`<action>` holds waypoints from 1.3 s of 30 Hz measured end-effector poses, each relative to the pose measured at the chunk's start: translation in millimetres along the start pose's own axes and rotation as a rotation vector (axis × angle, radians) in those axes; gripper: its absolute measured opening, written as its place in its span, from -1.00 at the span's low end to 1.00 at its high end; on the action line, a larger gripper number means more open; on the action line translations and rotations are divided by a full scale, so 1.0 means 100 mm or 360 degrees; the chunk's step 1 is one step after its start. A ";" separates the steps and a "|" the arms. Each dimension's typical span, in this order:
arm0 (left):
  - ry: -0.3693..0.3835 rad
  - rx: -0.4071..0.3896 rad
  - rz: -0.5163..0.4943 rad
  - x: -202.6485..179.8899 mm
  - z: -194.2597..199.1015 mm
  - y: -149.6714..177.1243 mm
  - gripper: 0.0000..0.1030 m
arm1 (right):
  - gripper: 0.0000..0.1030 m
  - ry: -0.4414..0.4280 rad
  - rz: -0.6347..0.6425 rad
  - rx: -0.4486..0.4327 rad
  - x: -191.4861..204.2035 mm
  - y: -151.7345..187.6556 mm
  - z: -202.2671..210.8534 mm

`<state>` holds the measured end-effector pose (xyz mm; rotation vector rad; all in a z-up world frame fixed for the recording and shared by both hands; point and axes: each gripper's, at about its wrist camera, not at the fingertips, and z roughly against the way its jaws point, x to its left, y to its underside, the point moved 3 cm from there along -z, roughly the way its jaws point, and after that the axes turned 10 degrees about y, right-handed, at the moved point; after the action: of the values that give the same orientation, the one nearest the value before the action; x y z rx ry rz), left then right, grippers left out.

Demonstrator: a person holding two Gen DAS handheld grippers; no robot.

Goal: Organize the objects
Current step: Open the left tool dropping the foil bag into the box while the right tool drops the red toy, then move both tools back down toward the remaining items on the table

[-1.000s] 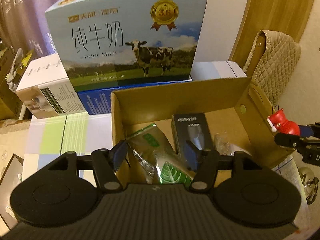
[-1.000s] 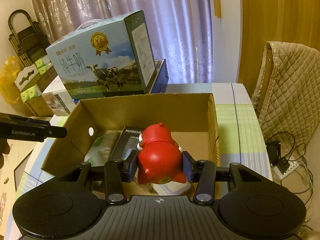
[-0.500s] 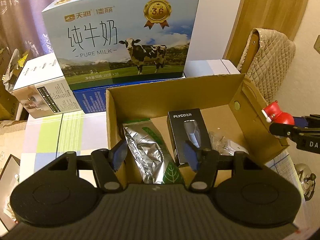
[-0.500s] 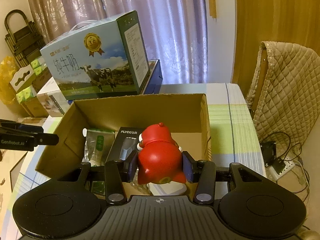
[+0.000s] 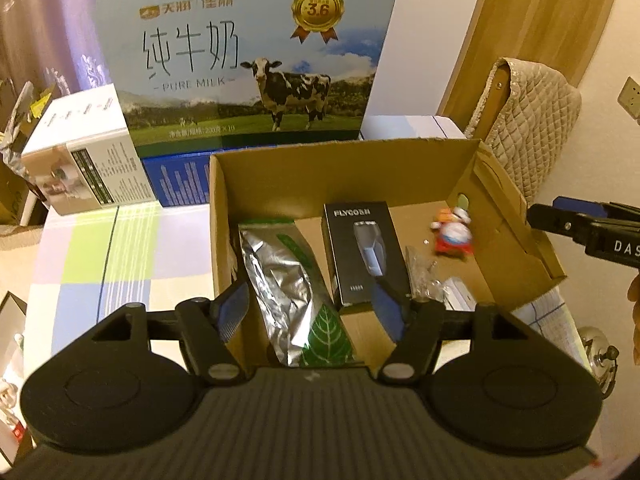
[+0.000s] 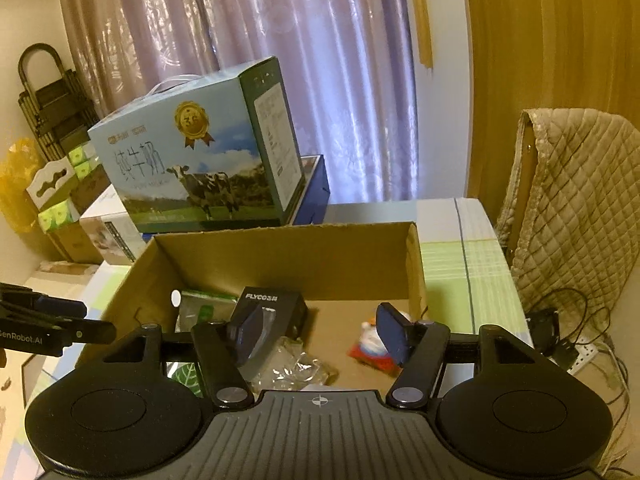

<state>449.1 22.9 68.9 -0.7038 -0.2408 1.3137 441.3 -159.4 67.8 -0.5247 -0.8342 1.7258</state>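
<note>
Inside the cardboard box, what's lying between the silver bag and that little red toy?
The black Flyco box lies between the silver bag and red toy, seen from the left wrist.

The big milk carton point(image 5: 248, 68) behind the cardboard box point(image 5: 344, 168) carries large Chinese characters "纯牛奶", under them "PURE MILK", and a gold medal sign with the number "3.6". The black shaver box point(image 5: 366, 252) lying inside the cardboard box reads "FLYCO". The right gripper point(image 5: 584, 228) shows the letters "DAS". The left gripper point(image 6: 44, 328) shows "enRobot.AI".
</note>
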 end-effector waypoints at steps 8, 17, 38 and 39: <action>-0.0003 -0.0017 -0.0014 -0.12 0.20 0.20 0.28 | 0.17 0.0034 0.0029 -0.0011 0.00 0.03 0.32; -0.0036 -0.0099 -0.0026 -0.37 0.77 0.51 0.48 | 0.17 0.0037 0.0052 -0.0041 0.15 0.18 0.98; -0.0102 -0.0175 0.0036 -0.93 1.67 1.85 0.97 | 0.17 -0.0027 -0.0123 0.0038 0.29 1.62 2.22; -0.0116 -0.0175 0.0029 -0.94 1.68 1.90 0.97 | 0.17 -0.0023 -0.0120 0.0039 0.30 1.68 2.25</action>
<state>181.5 6.8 106.6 -0.7532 -0.3688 1.3528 166.2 -217.9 90.2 -0.4593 -0.8317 1.6702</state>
